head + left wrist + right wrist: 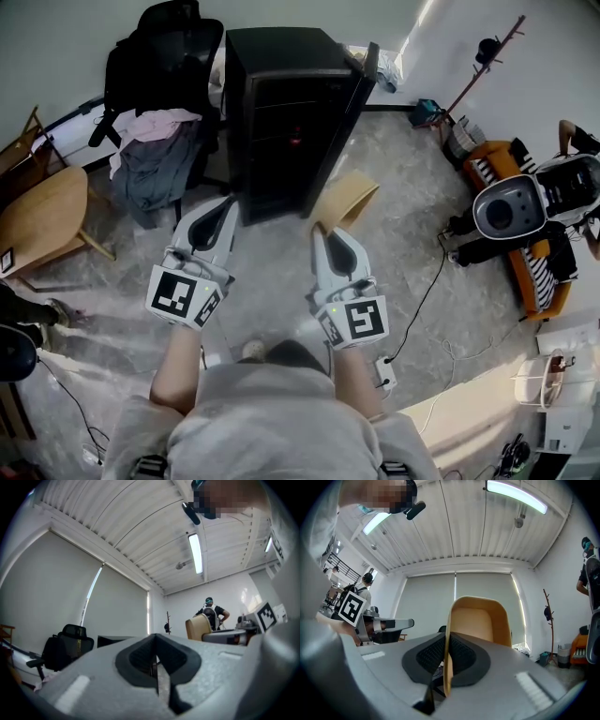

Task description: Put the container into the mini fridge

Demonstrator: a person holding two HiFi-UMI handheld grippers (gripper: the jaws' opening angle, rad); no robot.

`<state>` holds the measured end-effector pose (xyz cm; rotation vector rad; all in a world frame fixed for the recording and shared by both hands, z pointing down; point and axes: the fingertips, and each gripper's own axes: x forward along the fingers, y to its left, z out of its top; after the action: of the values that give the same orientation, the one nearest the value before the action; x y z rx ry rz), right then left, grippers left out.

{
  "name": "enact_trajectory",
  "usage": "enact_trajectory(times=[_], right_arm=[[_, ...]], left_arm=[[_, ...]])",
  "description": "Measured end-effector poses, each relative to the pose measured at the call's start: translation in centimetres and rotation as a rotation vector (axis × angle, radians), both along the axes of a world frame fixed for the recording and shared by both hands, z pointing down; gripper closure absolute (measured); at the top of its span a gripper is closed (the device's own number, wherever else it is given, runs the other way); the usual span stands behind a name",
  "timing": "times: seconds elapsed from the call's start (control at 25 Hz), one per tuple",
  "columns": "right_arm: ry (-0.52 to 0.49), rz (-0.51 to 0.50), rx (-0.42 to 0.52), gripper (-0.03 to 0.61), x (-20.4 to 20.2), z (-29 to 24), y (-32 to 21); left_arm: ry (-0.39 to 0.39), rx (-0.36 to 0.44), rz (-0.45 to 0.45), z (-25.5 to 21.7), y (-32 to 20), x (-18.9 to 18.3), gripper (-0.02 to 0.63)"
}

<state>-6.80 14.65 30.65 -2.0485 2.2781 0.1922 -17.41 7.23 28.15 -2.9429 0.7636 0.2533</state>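
Right hand-held gripper [320,232] pinching container [347,200] wall — long axis toward mini fridge [291,112], left hand-held gripper [227,204] closed, empty

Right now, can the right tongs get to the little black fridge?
Probably yes. The right tongs, shut on the tan container, point at the mini fridge just ahead. Its door looks swung open to the side, and nothing stands between them.

No words, numbers or brand names can be read in your views. The only printed signs are black-and-white square markers [178,293], patterns rather than text, on the cubes [356,320] of your left gripper [228,202] and right gripper [321,234].
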Motion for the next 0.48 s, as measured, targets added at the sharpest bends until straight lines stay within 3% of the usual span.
enact_trajectory(times=[0.48], right_arm=[[-0.023, -0.036, -0.002, 0.568, 5.4, 0.5, -5.8]], left_arm=[[-0.011, -0.001, -0.029, 0.1, -5.2, 5.4, 0.612]])
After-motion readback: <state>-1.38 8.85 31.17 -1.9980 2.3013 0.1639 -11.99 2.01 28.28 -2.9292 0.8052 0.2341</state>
